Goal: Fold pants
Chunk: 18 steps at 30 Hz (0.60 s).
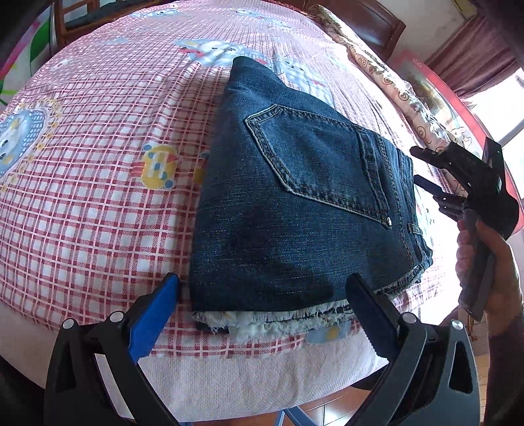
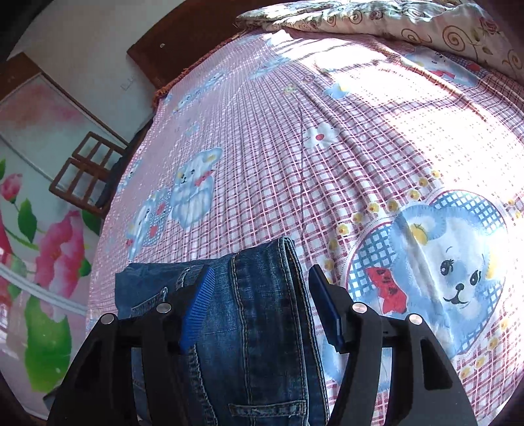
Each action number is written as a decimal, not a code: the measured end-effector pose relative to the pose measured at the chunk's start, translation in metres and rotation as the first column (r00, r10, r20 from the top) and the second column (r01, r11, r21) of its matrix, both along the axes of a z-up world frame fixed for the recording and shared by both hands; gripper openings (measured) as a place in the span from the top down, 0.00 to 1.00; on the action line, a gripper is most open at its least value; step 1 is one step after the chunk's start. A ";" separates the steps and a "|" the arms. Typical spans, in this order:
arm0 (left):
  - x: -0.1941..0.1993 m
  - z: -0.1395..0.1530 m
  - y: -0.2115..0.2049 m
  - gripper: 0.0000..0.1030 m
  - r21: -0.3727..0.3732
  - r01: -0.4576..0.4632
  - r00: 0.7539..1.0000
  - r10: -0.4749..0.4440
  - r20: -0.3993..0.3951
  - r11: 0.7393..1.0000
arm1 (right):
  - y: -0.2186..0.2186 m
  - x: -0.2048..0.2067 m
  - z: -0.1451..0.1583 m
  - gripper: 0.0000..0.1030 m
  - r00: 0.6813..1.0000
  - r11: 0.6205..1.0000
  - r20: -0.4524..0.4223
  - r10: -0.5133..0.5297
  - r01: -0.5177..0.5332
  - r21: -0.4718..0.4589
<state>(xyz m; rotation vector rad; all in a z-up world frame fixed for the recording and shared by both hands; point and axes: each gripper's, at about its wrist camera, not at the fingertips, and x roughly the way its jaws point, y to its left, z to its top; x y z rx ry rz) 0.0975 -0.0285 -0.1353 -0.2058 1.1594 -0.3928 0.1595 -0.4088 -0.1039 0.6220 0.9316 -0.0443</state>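
Note:
Dark blue jeans lie folded into a compact stack on the bed, back pocket up, with the frayed hems at the near edge. My left gripper stands open, its fingers wide apart on either side of the hem end and not pressing it. Held by a hand, my right gripper sits just beside the waistband side. In the right wrist view the waistband fold lies between the spread fingers of the right gripper. The right pad is clear of the denim.
The bed sheet is pink checked with bear prints. A rolled floral quilt lies along the far side by the wooden headboard. The mattress edge is just below the hems. A wooden chair and a flowered wardrobe stand beside the bed.

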 end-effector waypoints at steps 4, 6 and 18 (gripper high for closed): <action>0.000 -0.001 0.004 0.02 0.004 0.004 1.000 -0.004 -0.008 1.000 | 0.011 -0.003 0.003 0.85 0.998 0.997 0.005 0.066 -0.066 -0.035; 0.002 -0.001 0.009 0.02 0.008 -0.004 1.000 0.004 -0.014 1.000 | 0.024 -0.018 0.024 0.87 0.996 0.990 0.043 0.084 -0.079 -0.116; 0.003 0.009 0.057 0.02 0.006 -0.110 0.994 0.109 0.019 0.994 | 0.008 -0.044 0.045 0.58 0.995 0.969 0.024 -0.096 0.099 -0.224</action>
